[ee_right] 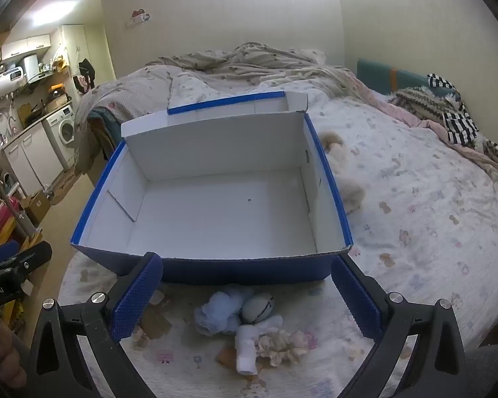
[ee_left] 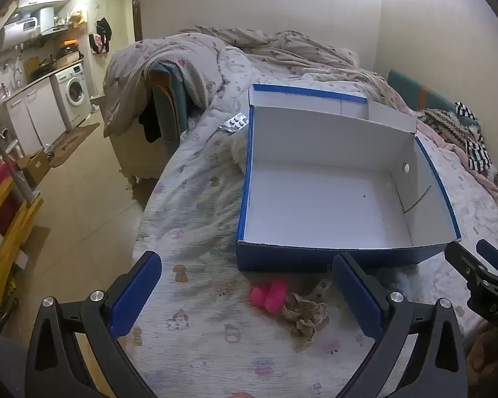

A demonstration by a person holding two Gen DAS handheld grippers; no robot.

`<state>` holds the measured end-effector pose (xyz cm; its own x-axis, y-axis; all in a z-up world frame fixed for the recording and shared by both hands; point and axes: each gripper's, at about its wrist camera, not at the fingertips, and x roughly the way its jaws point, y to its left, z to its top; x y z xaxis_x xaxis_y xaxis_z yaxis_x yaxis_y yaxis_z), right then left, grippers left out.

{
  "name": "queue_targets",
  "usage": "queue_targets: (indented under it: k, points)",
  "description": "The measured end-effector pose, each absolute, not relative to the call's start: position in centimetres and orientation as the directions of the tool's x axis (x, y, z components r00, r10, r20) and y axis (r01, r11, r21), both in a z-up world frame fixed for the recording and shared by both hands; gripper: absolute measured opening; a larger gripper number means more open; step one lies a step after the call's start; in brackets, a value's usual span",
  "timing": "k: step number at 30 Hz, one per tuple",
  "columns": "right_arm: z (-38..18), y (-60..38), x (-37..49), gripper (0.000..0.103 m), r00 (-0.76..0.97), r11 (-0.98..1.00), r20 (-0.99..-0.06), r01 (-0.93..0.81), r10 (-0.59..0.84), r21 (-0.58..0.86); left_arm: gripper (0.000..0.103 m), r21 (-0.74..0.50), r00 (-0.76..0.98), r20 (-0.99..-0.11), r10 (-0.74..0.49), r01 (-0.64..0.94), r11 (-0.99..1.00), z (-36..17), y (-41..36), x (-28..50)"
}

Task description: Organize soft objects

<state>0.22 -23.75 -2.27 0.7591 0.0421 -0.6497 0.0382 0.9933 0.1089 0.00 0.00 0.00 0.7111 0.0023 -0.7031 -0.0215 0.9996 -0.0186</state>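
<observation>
A: Left wrist view: a bed, with a blue box standing open on it, nothing inside.

B: And the soft things?

A: Just before the box: pink toy, lace scrunchie, blue fluffy toy, white sock.

B: Grippers?

A: Left gripper and right gripper both spread wide, holding nothing.

In the left wrist view, a pale blue fluffy item is largely hidden behind the left gripper's right finger. The beige plush toy is partly concealed by the blue box, and a hand is cut off at the left edge.
</observation>
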Motion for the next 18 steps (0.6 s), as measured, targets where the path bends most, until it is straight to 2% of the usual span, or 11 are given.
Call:
queue_targets:
  k: [18]
  points:
    - [-2.31, -23.41, 0.13, 0.103, 0.763, 0.995, -0.645, 0.035, 0.034, 0.094, 0.103, -0.024, 0.705, -0.709, 0.009, -0.038, 0.999, -0.11, 0.63, 0.2]
